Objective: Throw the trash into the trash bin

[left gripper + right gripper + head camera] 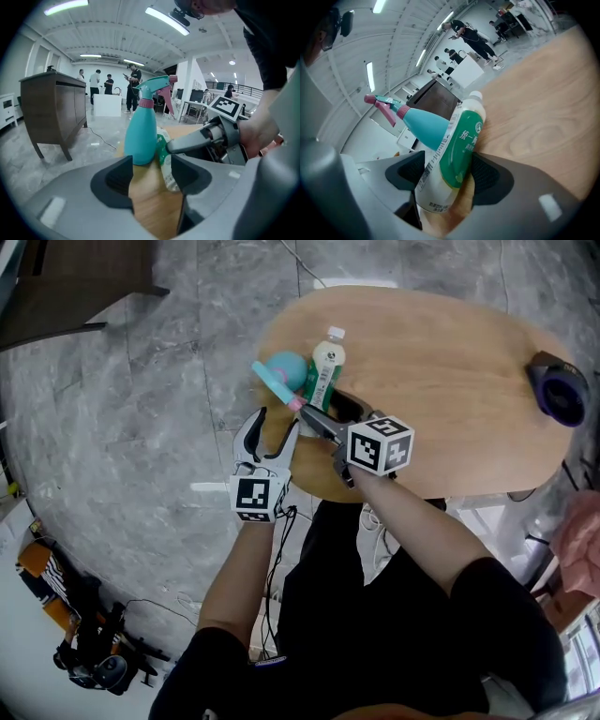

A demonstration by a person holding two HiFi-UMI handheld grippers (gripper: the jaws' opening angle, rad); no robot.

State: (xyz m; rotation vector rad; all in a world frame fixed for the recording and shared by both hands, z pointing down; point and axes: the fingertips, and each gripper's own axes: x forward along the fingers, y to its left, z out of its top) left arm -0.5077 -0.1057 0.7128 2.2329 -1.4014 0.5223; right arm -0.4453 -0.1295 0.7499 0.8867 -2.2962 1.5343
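Observation:
A green-and-white plastic bottle (323, 371) (457, 150) stands near the near-left rim of the oval wooden table (450, 371). My right gripper (326, 409) (447, 173) is shut on its lower body, a pad against each side. Close on its left stands a teal spray bottle (284, 371) (143, 129) (422, 124) with a pink trigger. My left gripper (278, 420) (151, 176) hangs open at the table's edge, just short of the spray bottle, with only tabletop between its fingers. In the left gripper view the green bottle (164, 157) is half hidden behind the spray bottle. No trash bin shows.
A dark round object with a purple rim (558, 388) lies at the table's far right. A dark wooden cabinet (51, 108) stands on the grey marble floor to the left. Bags and gear (84, 643) lie on the floor at lower left. People stand far off in the room.

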